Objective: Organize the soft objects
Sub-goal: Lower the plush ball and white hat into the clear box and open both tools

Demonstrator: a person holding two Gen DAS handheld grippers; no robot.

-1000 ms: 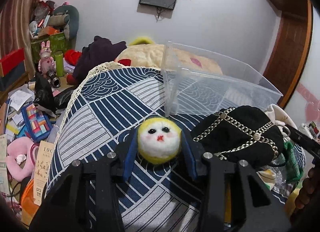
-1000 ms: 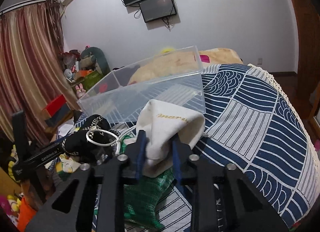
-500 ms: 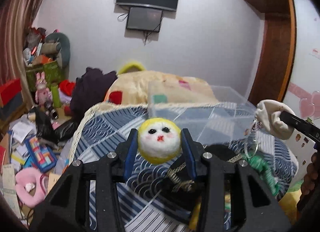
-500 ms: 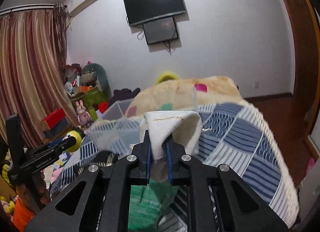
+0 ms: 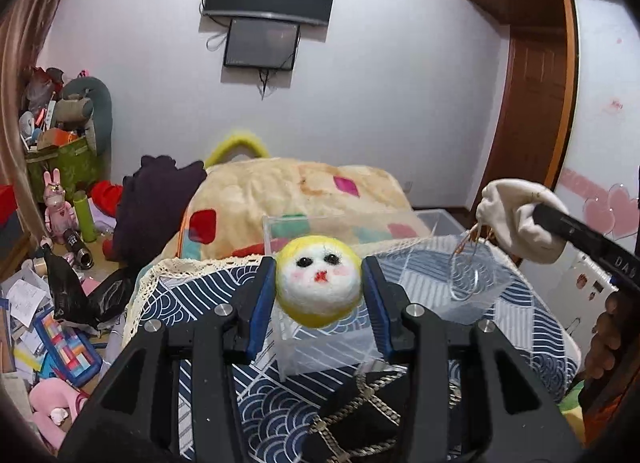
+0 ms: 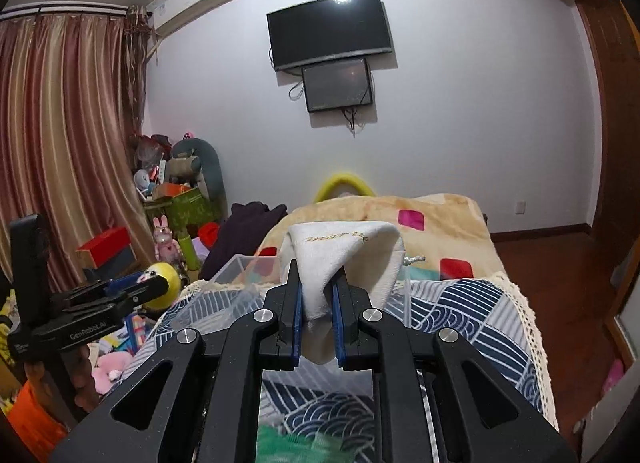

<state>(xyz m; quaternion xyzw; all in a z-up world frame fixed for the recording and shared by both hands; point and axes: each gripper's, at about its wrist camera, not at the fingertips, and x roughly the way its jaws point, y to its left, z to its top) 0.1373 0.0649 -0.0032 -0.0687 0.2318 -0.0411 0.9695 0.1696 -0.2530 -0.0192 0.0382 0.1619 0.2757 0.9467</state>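
Observation:
My left gripper (image 5: 319,287) is shut on a round yellow-and-white felt ball with a face (image 5: 319,280), held up above the near end of a clear plastic bin (image 5: 320,343) on the bed. My right gripper (image 6: 316,313) is shut on a cream drawstring pouch (image 6: 344,255), also lifted above the bin (image 6: 240,267). The pouch shows at the right of the left wrist view (image 5: 516,223), with a wire ring hanging under it. The ball shows at the left of the right wrist view (image 6: 162,279). A black chain-trimmed bag (image 5: 360,415) lies below my left gripper.
The bed has a blue-and-white wave-pattern cover (image 6: 460,315) and a beige blanket (image 5: 288,191) behind the bin. A green mesh item (image 6: 296,443) lies under my right gripper. Toys, boxes and papers clutter the floor at left (image 5: 52,303). A wooden door (image 5: 528,111) stands at right.
Both grippers have risen from the bed with their objects. The ball and the pouch have moved from beside the black bag up over the clear bin.

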